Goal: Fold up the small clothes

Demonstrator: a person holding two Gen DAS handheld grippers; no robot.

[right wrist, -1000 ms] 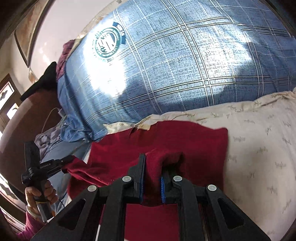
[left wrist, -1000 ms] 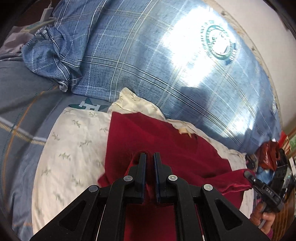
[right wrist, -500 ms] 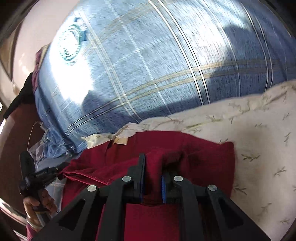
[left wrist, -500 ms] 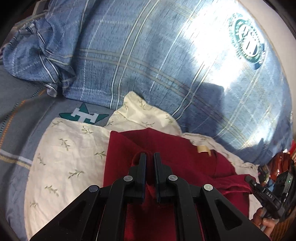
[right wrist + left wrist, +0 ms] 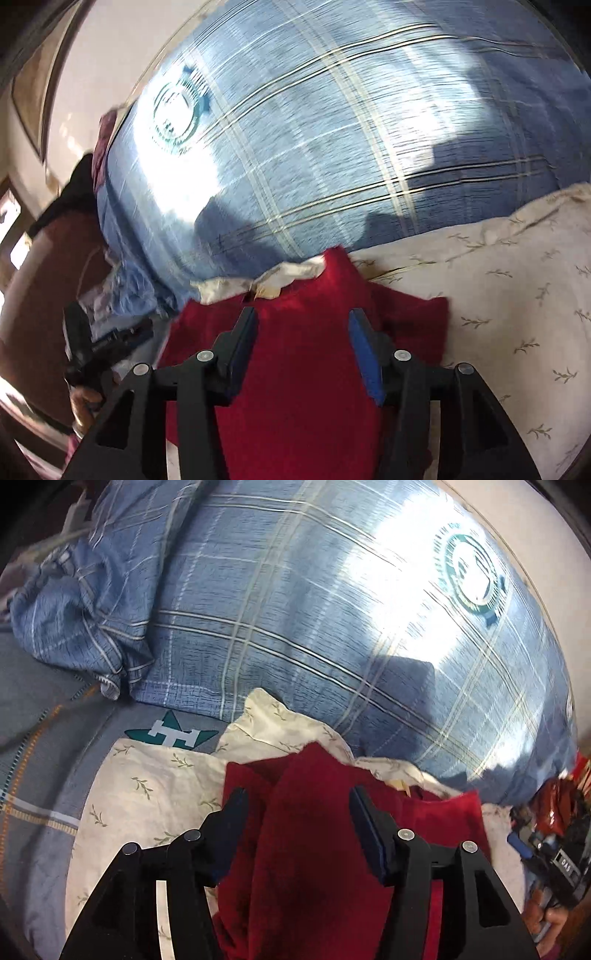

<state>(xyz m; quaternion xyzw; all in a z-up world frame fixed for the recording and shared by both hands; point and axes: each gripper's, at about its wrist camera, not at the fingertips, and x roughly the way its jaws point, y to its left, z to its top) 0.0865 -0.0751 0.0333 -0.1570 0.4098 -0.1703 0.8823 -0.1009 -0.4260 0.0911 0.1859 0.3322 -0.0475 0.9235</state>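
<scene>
A dark red garment [image 5: 314, 842] lies on a cream leaf-print pillow [image 5: 155, 786]. In the left wrist view a raised fold of it stands between the jaws of my left gripper [image 5: 297, 797]. These jaws are opening and their pads no longer press the cloth. The right wrist view shows the same red garment [image 5: 306, 369] peaking between the jaws of my right gripper [image 5: 303, 315], which are also opening and clear of the cloth. A beige neck label [image 5: 267, 291] shows at the garment's far edge.
A large blue plaid quilt [image 5: 295, 609] with a green round logo [image 5: 469, 578] rises just behind the cream pillow [image 5: 498, 295]. Grey-blue bedding with a green star mark [image 5: 171, 734] lies at the left. A hand [image 5: 86, 398] grips the other tool's handle at the left edge.
Both grippers were shut on folds of the red garment and now stand with jaws apart, the cloth released. Both moved forward toward the quilt, carrying the fold onto the garment's far part.
</scene>
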